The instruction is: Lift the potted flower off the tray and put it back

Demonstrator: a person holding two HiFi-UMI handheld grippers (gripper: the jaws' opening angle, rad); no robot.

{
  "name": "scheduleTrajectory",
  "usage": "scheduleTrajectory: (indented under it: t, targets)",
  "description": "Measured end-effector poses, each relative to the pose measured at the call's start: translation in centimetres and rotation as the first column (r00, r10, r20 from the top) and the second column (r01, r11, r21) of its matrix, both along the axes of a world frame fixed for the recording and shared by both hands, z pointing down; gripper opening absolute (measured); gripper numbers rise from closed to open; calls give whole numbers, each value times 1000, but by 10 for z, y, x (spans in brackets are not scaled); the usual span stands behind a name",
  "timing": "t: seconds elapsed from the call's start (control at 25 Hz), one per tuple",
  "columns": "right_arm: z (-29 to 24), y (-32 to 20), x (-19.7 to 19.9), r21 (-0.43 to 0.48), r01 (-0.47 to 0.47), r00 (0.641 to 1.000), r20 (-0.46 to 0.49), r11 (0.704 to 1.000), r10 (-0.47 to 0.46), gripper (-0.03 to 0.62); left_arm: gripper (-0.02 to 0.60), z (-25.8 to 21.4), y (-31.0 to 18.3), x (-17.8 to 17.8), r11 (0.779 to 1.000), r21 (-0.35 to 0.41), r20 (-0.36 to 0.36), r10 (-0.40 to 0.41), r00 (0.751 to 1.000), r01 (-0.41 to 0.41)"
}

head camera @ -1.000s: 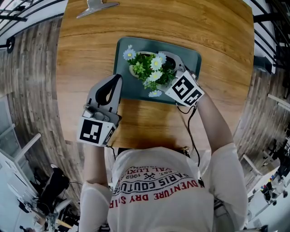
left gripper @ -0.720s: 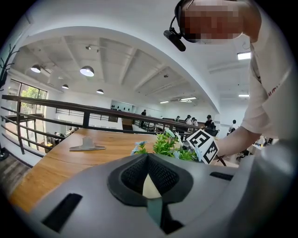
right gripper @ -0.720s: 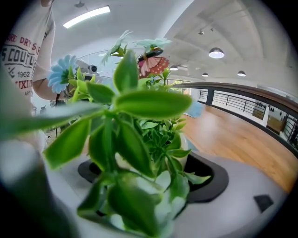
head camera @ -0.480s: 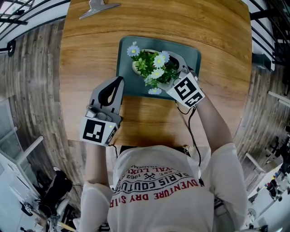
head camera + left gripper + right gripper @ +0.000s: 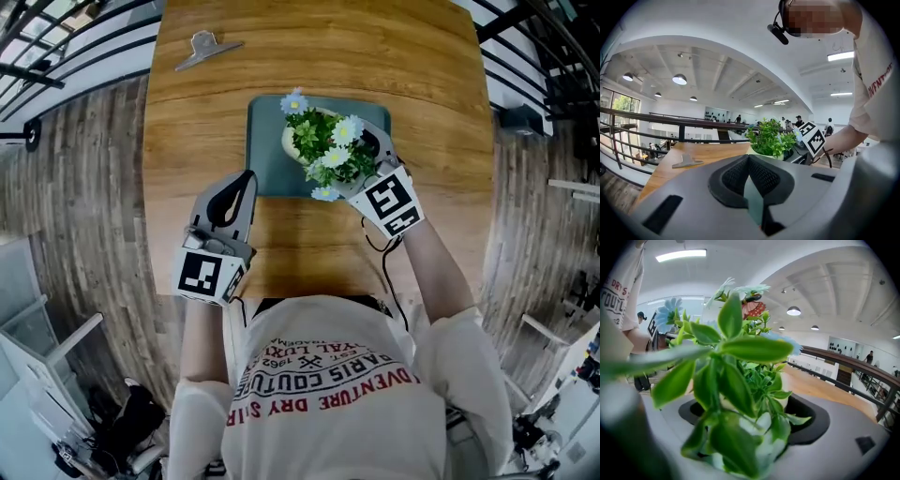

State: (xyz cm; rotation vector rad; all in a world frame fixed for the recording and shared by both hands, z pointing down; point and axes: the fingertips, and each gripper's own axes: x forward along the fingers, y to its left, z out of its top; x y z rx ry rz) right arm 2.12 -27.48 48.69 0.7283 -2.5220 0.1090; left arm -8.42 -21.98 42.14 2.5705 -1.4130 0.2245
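A potted flower (image 5: 323, 145), with green leaves, pale daisies and a white pot, is over the teal tray (image 5: 267, 155) on the wooden table. My right gripper (image 5: 361, 155) reaches in from the right with its jaws round the pot, shut on it. In the right gripper view the leaves (image 5: 736, 380) fill the picture and the white pot (image 5: 785, 401) sits between the jaws. Whether the pot touches the tray is hidden. My left gripper (image 5: 247, 178) rests shut at the tray's near left corner, holding nothing. From the left gripper view the plant (image 5: 771, 139) stands just beyond.
A metal clip (image 5: 202, 47) lies on the table (image 5: 431, 103) at the far left, also seen as the clip (image 5: 684, 161) from the left gripper. The round table ends close on both sides, with plank floor and black railings beyond.
The head view has shifted. The flower and right gripper now sit nearer the tray's far edge in the picture, as if raised a little. The left gripper has stayed put.
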Motion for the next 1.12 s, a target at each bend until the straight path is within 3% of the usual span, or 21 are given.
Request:
scheduleTrajectory:
  t: [0.24, 0.48, 0.84, 1.12]
  targets:
    - [-61, 21, 18, 66, -114, 993, 21, 991, 113, 472, 12, -45, 17, -2, 996, 84, 33, 32, 999, -35]
    - [-113, 44, 41, 128, -231, 972, 67, 964, 224, 472, 12, -83, 26, -11, 988, 152, 29, 33, 999, -37]
    - [-155, 75, 80, 141, -436, 898, 136, 889, 419, 472, 12, -109, 46, -19, 975, 211, 67, 51, 996, -64]
    - [-166, 89, 94, 155, -512, 857, 156, 845, 491, 472, 12, -117, 53, -26, 973, 221, 84, 45, 995, -63]
